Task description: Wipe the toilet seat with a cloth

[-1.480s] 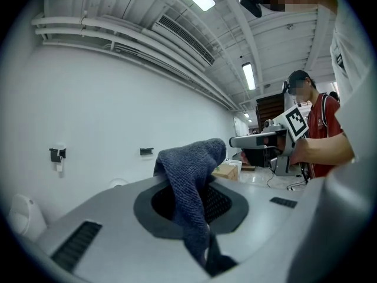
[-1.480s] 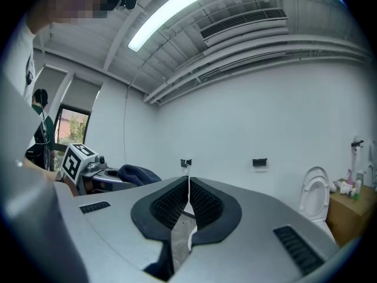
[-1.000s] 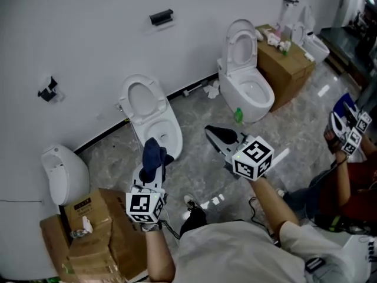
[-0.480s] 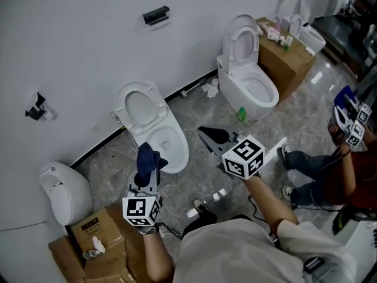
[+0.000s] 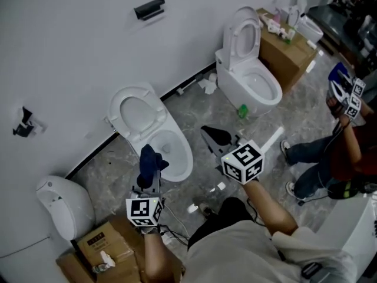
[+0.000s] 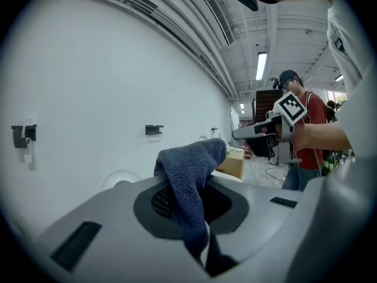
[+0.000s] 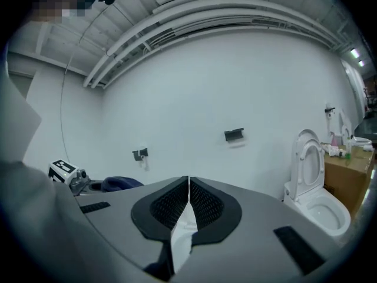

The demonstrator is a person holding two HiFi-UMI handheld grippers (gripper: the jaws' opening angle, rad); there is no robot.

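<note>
The left hand-held gripper (image 5: pixel 148 178) pinches a dark blue cloth (image 5: pixel 151 160), which bunches up above its jaws right over the front rim of the nearer toilet (image 5: pixel 177 152). That toilet's seat (image 5: pixel 136 112) is tipped up toward the white wall. The right hand-held gripper (image 5: pixel 208 134) is pressed together with nothing in it, off to the right of the bowl, above the floor.

The left gripper view shows the cloth (image 6: pixel 189 173) trailing down between the jaws, and a second person in a red shirt (image 6: pixel 300 128) further back. The right gripper view shows its pads meeting (image 7: pixel 188 187), and the second toilet (image 7: pixel 318 196) at the right edge.

A cardboard box (image 5: pixel 288 58) beside that second toilet carries bottles. Another box (image 5: pixel 112 253) sits in the near left corner. The floor (image 5: pixel 200 108) is grey marbled tile, and a black holder (image 5: pixel 148 9) hangs on the wall.
</note>
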